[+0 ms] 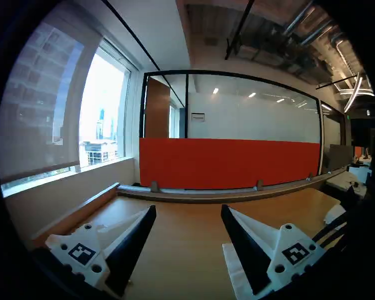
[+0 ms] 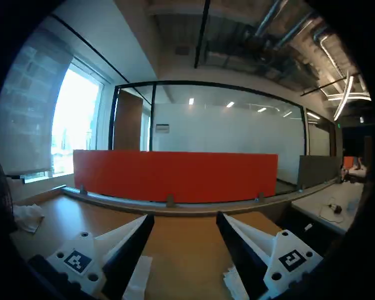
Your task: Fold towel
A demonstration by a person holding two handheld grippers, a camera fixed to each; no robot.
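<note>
Because the white towel (image 1: 233, 270) lies on the wooden surface (image 1: 187, 250) right under them, the left hand-held gripper (image 1: 187, 207) and the right hand-held gripper (image 2: 185, 215) hang just above it with fingers spread wide, holding nothing, likely so they can pinch its edge and fold.

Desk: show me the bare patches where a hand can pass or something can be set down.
Bare desk wood runs from between the fingers of the left gripper to the orange divider, likewise ahead of the right gripper. Crowded: towel edges under the fingers, crumpled cloth far left.
</note>
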